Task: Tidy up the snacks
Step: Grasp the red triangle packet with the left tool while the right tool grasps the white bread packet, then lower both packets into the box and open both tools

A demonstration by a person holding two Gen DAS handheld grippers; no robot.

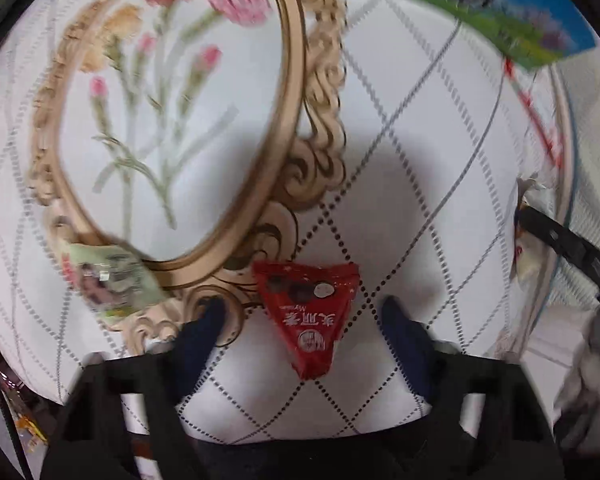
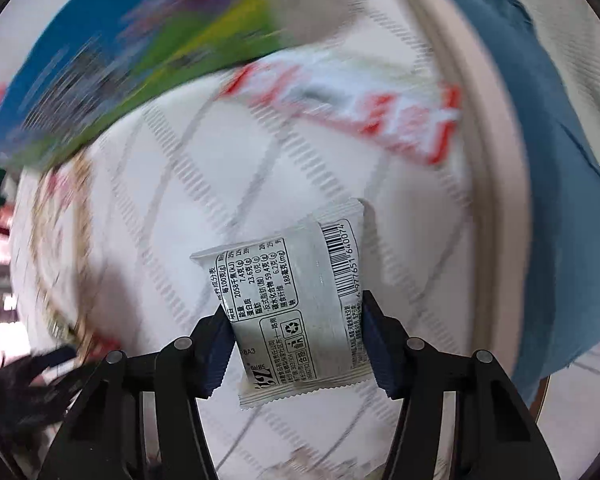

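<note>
Packets are lying on the cloth (image 2: 172, 208): silver packet (image 2: 296, 304) is being pinched at its sides by the right gripper (image 2: 298, 344), light and crinkly, likely slippery. Left gripper (image 1: 300, 320) fingers are standing spread around the red packet (image 1: 308, 312), not touching; take it mid-body

Red triangular snack pack (image 1: 309, 312) lies flat between my left fingers, untouched. Silver snack packet (image 2: 296, 304), barcode side up, pinched between my right pads.
</note>
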